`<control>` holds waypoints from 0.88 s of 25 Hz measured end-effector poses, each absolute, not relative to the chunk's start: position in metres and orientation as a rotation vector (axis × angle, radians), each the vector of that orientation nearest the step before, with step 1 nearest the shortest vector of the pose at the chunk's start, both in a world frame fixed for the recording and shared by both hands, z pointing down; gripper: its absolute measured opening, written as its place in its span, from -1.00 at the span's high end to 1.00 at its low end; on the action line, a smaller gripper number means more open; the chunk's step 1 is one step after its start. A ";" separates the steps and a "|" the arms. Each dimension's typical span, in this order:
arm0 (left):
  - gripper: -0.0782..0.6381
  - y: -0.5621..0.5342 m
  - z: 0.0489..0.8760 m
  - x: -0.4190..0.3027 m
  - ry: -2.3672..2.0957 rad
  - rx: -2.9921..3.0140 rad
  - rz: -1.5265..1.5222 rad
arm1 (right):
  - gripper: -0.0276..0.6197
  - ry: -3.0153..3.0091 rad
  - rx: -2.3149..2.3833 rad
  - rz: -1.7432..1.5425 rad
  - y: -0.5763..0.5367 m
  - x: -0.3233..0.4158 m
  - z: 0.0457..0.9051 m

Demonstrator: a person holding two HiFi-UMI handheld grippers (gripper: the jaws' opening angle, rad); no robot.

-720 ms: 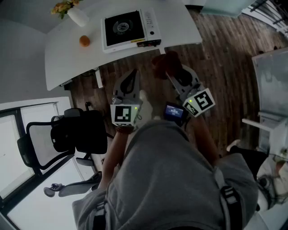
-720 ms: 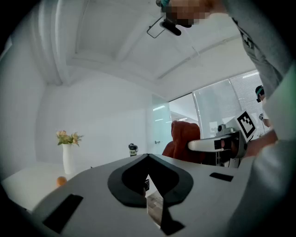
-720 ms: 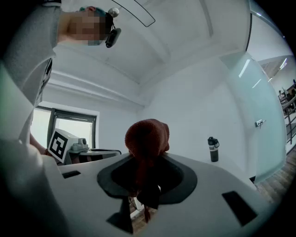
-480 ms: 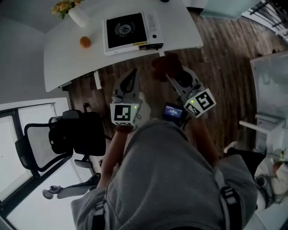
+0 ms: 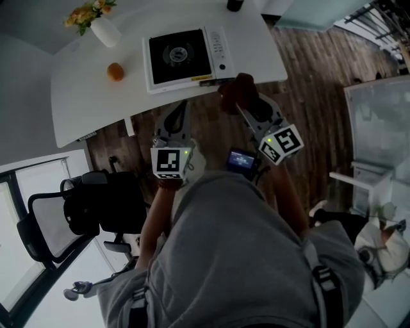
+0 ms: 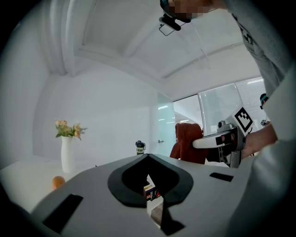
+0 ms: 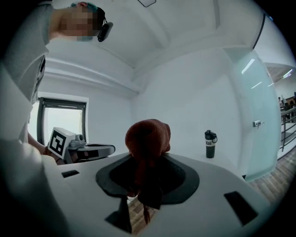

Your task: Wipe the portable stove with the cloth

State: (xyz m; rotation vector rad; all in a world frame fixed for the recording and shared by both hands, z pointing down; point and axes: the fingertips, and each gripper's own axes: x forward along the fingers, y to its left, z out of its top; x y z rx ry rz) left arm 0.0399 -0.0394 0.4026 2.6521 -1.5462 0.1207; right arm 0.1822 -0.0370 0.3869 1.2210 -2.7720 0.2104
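Observation:
The portable stove (image 5: 186, 56), white with a black top, lies on the white table (image 5: 83, 106). A sliver of the stove (image 6: 149, 192) also shows past the left jaws. My right gripper (image 5: 242, 106) is shut on a bunched red-brown cloth (image 5: 236, 91), held in the air just short of the table's near edge. In the right gripper view the cloth (image 7: 148, 143) bulges up out of my right gripper (image 7: 144, 178). My left gripper (image 5: 182, 106) hangs beside it, to the left, also short of the table. Its jaws are shut with nothing between them in the left gripper view (image 6: 149, 162).
On the table stand a white vase with flowers (image 5: 96, 19), an orange fruit (image 5: 115, 71) and a dark bottle (image 5: 235, 4). A black office chair (image 5: 96, 198) stands on the wood floor at the left. A glass-topped surface (image 5: 384, 122) is at the right.
Both grippers have come closer to the table's near edge, and the table and stove sit lower in the head view. The cloth stays held in the right gripper.

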 end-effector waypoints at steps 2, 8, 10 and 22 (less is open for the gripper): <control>0.70 -0.054 0.407 0.031 -1.548 2.664 0.116 | 0.45 -2.726 1.260 0.232 -0.054 0.182 0.392; 0.70 -0.098 0.422 0.001 -1.532 2.654 0.102 | 0.45 -2.598 1.325 0.262 -0.100 0.179 0.406; 0.70 -0.111 0.429 -0.008 -1.519 2.655 0.117 | 0.45 -2.562 1.334 0.249 -0.114 0.175 0.409; 0.70 -0.159 0.470 -0.041 -1.492 2.651 0.264 | 0.44 -2.351 1.237 0.202 -0.224 0.194 0.436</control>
